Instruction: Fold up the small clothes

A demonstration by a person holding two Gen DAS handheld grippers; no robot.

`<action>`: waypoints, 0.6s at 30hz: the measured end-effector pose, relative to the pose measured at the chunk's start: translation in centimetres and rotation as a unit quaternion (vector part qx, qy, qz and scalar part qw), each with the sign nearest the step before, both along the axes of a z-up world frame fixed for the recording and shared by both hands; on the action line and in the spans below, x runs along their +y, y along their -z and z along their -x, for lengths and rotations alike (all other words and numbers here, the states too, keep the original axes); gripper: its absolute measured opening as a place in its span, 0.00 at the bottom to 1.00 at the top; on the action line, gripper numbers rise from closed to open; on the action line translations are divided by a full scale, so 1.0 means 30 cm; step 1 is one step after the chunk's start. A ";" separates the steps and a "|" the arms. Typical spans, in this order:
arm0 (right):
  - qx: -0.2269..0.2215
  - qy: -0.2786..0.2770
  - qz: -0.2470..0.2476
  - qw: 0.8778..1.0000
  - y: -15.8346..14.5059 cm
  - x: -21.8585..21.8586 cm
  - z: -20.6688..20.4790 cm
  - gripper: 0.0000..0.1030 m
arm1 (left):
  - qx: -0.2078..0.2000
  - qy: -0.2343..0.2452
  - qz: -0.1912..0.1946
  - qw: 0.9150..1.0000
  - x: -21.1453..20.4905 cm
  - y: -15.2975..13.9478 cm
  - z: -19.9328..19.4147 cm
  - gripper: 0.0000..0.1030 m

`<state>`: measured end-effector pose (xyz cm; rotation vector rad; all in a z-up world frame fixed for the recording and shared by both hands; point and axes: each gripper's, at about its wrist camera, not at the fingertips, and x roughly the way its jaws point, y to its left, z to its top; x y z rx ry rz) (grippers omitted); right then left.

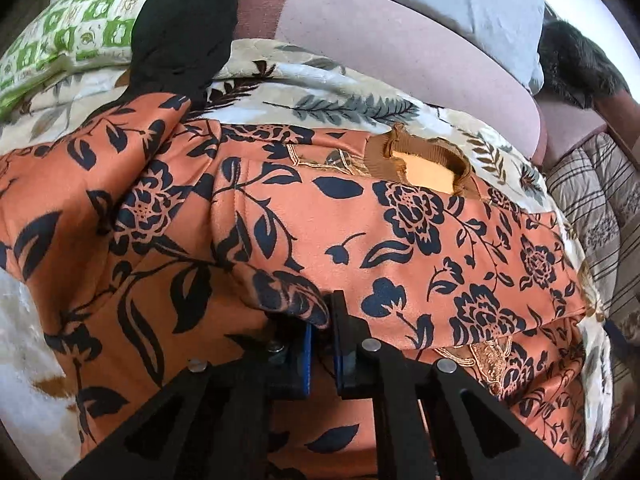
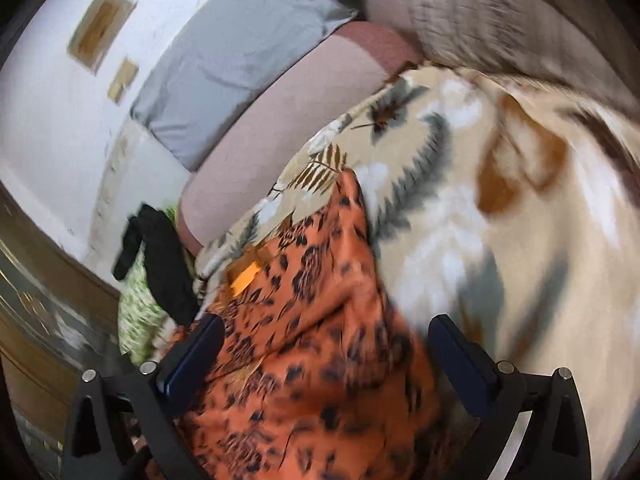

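An orange garment with dark blue flowers lies spread over a leaf-print blanket. Its brown ribbed collar with a pale label points to the far right. My left gripper is shut on a rolled fold of the garment's near edge, and the cloth drapes over the blue pads. In the blurred right wrist view, my right gripper is open, its fingers wide apart. The orange garment lies below and between them, and no pad presses on it.
A pink bolster and a grey pillow line the back. A black cloth lies over a green patterned pillow at the far left. A striped quilt is at the right. A white wall is behind.
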<state>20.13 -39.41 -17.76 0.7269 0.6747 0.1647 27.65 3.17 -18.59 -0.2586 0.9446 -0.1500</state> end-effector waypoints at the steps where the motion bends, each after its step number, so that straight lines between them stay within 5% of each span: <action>1: 0.012 -0.008 0.002 1.000 0.003 -0.010 -0.063 1.00 | 0.000 -0.001 0.007 1.000 0.012 -0.001 0.008 0.08; 5: 0.104 -0.072 -0.060 0.990 0.129 -0.032 -0.332 0.98 | -0.012 0.005 -0.014 1.000 0.009 -0.017 0.007 0.08; 8: 0.151 -0.080 -0.059 0.983 0.189 -0.009 -0.379 0.12 | -0.043 0.008 -0.051 0.998 -0.016 -0.043 0.020 0.08; 11: 0.151 -0.064 -0.025 0.986 0.224 0.003 -0.363 0.14 | -0.019 0.008 -0.042 0.999 -0.011 0.003 -0.005 0.09; 12: 0.151 -0.055 -0.055 0.986 0.246 -0.015 -0.354 0.16 | -0.024 0.009 -0.042 0.999 -0.010 -0.011 -0.002 0.10; 15: 0.114 -0.051 -0.042 0.991 0.176 -0.022 -0.339 0.25 | -0.027 0.024 -0.049 0.998 -0.013 -0.008 -0.002 0.11; 16: 0.108 -0.047 -0.035 0.992 0.160 -0.025 -0.339 0.35 | -0.026 0.025 -0.046 0.998 -0.010 -0.003 -0.004 0.11; 17: 0.103 -0.042 -0.038 0.993 0.148 -0.034 -0.351 0.69 | -0.025 0.025 -0.041 0.999 -0.005 -0.002 -0.007 0.11; 18: 0.099 -0.042 -0.042 0.993 0.146 -0.037 -0.367 0.90 | -0.025 0.025 -0.041 0.999 -0.008 -0.001 -0.010 0.11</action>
